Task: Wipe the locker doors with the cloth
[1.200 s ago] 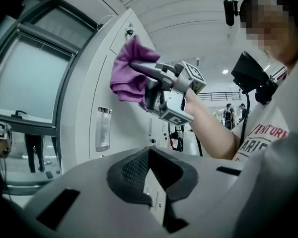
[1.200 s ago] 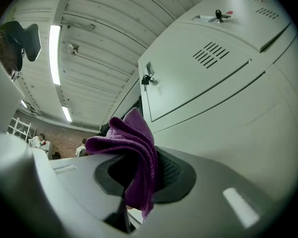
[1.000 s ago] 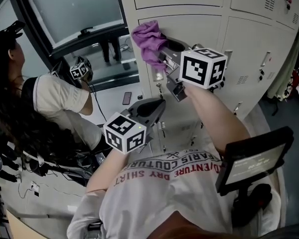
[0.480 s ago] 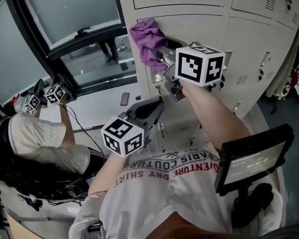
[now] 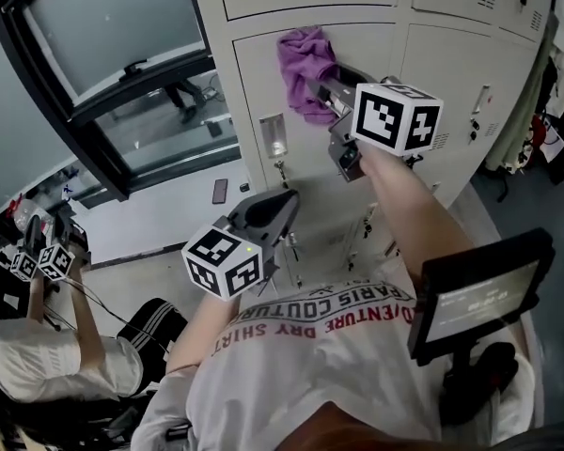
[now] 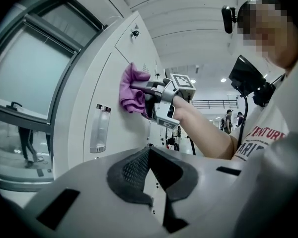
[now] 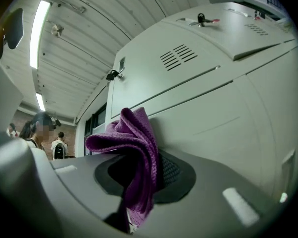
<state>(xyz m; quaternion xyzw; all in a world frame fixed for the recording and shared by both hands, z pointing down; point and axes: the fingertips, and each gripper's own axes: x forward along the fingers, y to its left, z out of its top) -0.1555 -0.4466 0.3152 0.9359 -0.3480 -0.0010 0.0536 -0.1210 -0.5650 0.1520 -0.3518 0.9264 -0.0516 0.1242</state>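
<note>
The right gripper [image 5: 321, 90] was seen raised at arm's length towards the lockers, its jaws closed on a purple cloth [image 5: 305, 59]. In the right gripper view the cloth [image 7: 136, 143] was shown bunched between the two dark pads of the right gripper [image 7: 144, 175], with one fold standing above them and another hanging below. The bunched cloth was pressed against the upper part of a pale locker door [image 5: 254, 73], just under the seam with the door above; in the left gripper view the cloth [image 6: 131, 90] was seen flat against that door [image 6: 109, 73]. A metal handle plate [image 5: 274, 136] was fixed lower on the same door, to the left of the cloth and apart from it.

The left gripper [image 5: 280, 200] was held lower and nearer the body, pointed at the lockers but clear of them. In its own view the jaws of the left gripper [image 6: 150, 175] were drawn together at the tips, and nothing was held between them.

A row of vent slots [image 7: 179, 56] was visible on the door above, and a key [image 7: 202, 19] was seen in a lock higher up. A dark-framed window [image 5: 122, 26] was set to the left of the lockers. A screen on a stand [image 5: 475, 299] was mounted at the person's right side. Another person [image 5: 47, 365] was seated at the lower left.
</note>
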